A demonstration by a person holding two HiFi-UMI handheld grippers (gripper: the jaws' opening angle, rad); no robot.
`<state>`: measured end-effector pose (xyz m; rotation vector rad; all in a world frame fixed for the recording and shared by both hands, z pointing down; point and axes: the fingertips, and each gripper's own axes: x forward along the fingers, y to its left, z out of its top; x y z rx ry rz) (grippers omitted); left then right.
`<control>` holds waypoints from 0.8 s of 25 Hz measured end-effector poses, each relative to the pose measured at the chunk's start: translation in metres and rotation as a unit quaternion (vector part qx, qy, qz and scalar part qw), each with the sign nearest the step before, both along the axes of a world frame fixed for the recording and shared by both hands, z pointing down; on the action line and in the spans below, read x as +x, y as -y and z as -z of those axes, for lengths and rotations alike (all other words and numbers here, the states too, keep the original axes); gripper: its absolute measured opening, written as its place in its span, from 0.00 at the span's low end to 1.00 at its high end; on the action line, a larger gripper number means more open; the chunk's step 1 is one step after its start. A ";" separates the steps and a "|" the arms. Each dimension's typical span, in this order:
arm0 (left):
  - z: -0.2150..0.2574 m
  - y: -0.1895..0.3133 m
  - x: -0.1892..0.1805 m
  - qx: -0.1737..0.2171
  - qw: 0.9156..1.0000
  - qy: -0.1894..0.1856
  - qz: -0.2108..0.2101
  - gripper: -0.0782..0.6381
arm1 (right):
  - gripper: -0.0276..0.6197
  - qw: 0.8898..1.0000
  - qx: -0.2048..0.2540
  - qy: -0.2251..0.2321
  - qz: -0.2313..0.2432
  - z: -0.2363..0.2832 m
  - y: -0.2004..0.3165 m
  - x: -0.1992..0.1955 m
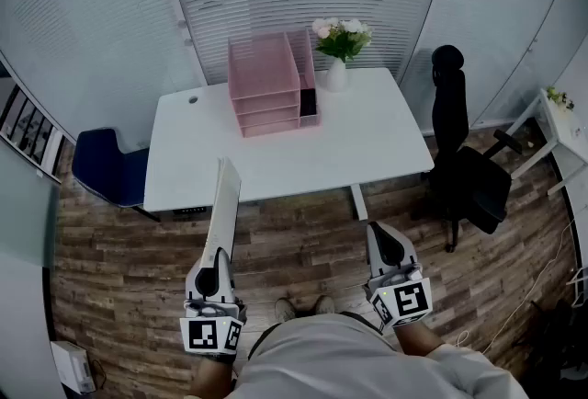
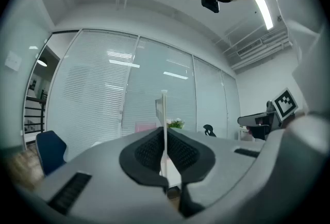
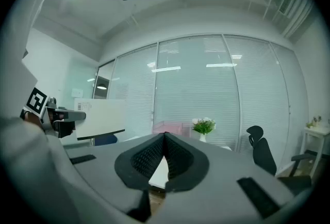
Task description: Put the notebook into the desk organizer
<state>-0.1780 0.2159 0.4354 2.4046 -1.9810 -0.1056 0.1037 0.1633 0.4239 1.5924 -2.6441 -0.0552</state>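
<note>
**Carrying stance, short of the desk.** Your left gripper [image 1: 218, 252] is clamped on the lower end of the notebook [image 1: 226, 197], with the pads pressed against both covers. In the left gripper view the book shows as one thin upright line rising from between the jaws, so you are holding it vertical and edge-on to your own line of travel. This grip probably serves two ends: a low pinch across the covers keeps the pages from fanning open, and a slim leading edge is easier to steer into a narrow opening. The notebook hangs over the wooden floor [image 1: 303, 213], on your side of the front edge of the white desk [image 1: 367, 135] and towards its left half, well apart from its target. The pink desk organizer [image 1: 267, 85] stands at the back edge of the desk, a little left of the middle. It has stacked trays facing you and a narrower compartment on its right side, just beside the vase of flowers [image 1: 339, 52]. Your right gripper [image 1: 379, 236] has its jaws together on nothing. It is held low beside your body, seemingly in reserve to steady the organizer if needed. The black office chair [image 1: 464, 176] stands off the desk's right end and the blue chair [image 1: 108, 169] off its left end, which leaves the front edge open for your approach.
</note>
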 end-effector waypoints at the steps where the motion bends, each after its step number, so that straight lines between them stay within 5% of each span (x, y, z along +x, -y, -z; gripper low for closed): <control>1: 0.000 0.001 0.000 0.000 1.000 0.000 0.001 0.13 | 0.06 1.000 0.001 0.000 0.000 0.000 0.001 0.000; 20: -0.003 -0.010 0.007 -0.004 1.000 0.002 0.013 0.13 | 0.06 0.999 -0.003 0.008 0.031 -0.004 -0.011 -0.001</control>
